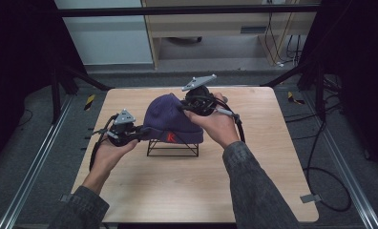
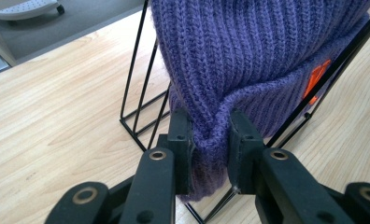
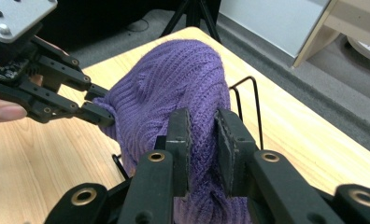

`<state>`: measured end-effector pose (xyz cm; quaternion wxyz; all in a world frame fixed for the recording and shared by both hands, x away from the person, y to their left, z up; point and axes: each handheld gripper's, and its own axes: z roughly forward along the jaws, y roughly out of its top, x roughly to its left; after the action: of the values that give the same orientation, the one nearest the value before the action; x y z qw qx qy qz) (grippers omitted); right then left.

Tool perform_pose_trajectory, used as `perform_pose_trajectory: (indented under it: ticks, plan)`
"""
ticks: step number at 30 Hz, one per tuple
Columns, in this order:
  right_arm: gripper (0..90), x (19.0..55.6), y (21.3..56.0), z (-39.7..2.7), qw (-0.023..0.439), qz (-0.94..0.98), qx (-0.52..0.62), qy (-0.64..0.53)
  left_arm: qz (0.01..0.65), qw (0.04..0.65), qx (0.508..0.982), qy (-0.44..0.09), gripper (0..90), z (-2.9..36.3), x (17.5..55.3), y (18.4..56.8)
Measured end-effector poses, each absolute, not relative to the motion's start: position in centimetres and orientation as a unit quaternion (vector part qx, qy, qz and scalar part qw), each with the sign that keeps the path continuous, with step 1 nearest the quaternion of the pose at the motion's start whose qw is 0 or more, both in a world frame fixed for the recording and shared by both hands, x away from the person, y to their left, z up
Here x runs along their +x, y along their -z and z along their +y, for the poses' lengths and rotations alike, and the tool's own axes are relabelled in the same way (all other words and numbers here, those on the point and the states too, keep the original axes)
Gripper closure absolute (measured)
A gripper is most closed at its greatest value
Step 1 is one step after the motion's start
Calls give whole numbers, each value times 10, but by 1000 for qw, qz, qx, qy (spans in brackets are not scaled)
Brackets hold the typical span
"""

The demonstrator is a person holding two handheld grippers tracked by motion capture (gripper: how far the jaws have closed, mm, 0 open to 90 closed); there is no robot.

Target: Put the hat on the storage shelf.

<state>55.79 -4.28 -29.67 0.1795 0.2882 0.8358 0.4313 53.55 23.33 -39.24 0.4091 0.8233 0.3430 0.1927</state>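
purple knit hat (image 1: pixel 170 120) hides most of its wire stand (image 1: pixel 173 148), both grippers pinching it.

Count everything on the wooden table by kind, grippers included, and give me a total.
Purple ribbed knit beanie with an orange letter patch: 1
Black wire rack under it: 1
Handheld black two-jaw grippers, both pinching the beanie: 2, the left gripper and the right gripper
Total: 4
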Motion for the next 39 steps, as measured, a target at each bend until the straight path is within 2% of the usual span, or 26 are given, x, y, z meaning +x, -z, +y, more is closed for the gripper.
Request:
perform_pose_trajectory:
  ticks: [30,39]
  plan:
    - [762,554,324,-37,156,852,290,-408,346,395,833,-176,725,239,533,416]
    - [740,551,326,-37,151,856,289,-401,355,393,831,-171,689,241,532,422]
